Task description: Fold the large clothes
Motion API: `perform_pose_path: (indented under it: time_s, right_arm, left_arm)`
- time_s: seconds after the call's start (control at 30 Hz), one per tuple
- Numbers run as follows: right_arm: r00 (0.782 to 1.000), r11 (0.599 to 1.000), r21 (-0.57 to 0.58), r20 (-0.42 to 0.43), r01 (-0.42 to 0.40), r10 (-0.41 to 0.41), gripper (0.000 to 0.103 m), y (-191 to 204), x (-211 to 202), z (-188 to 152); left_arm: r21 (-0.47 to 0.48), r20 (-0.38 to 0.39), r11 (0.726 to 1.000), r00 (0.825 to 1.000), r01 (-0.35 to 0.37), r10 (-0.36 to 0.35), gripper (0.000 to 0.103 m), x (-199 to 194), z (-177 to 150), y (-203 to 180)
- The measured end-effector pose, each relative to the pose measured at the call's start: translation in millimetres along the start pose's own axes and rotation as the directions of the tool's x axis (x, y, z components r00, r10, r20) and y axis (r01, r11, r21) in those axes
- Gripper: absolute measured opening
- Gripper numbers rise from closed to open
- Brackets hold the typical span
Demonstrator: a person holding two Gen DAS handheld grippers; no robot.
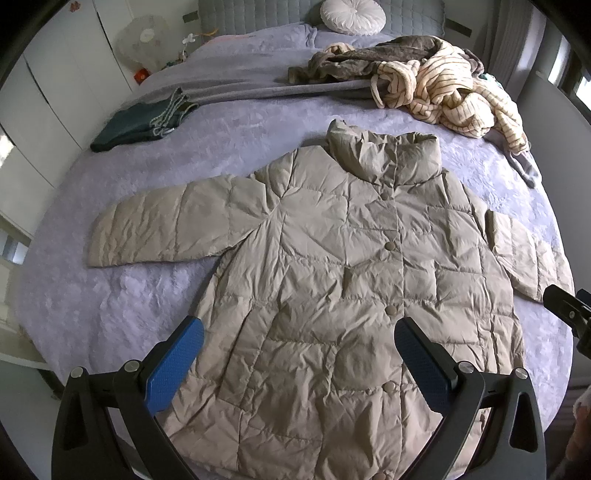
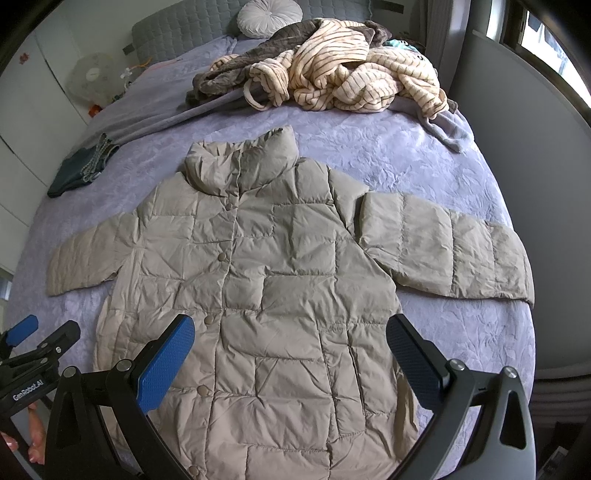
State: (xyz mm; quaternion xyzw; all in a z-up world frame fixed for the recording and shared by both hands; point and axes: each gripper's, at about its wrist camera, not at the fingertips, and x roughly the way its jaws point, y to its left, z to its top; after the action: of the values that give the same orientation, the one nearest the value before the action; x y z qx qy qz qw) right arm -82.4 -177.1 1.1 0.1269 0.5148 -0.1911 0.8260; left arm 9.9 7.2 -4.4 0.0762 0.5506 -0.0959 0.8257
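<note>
A beige quilted puffer coat lies flat and face up on the lilac bedspread, buttoned, collar toward the headboard, both sleeves spread out sideways. It also shows in the right wrist view. My left gripper is open and empty, hovering above the coat's lower front. My right gripper is open and empty, also above the lower front. The right gripper's edge shows in the left wrist view; the left gripper shows in the right wrist view.
A heap of striped cream and brown clothes lies near the headboard. A folded dark green garment sits at the bed's left side. A round white cushion rests at the head. A fan stands left of the bed.
</note>
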Motion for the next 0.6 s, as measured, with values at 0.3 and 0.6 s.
perform_pose_path:
  time_s: [0.3, 0.6]
  right_arm:
    - [1.000, 1.000, 0.000, 0.001, 0.007, -0.007, 0.103, 16, 6, 1]
    - [0.998, 0.999, 0.026, -0.059, -0.026, 0.027, 0.103, 72, 46, -15]
  left_arm:
    - [-0.032, -0.041, 0.999, 0.999, 0.021, -0.023, 0.103, 24, -1, 32]
    - [-0.107, -0.116, 0.993, 0.992, 0.045, -0.057, 0.103, 89, -4, 105]
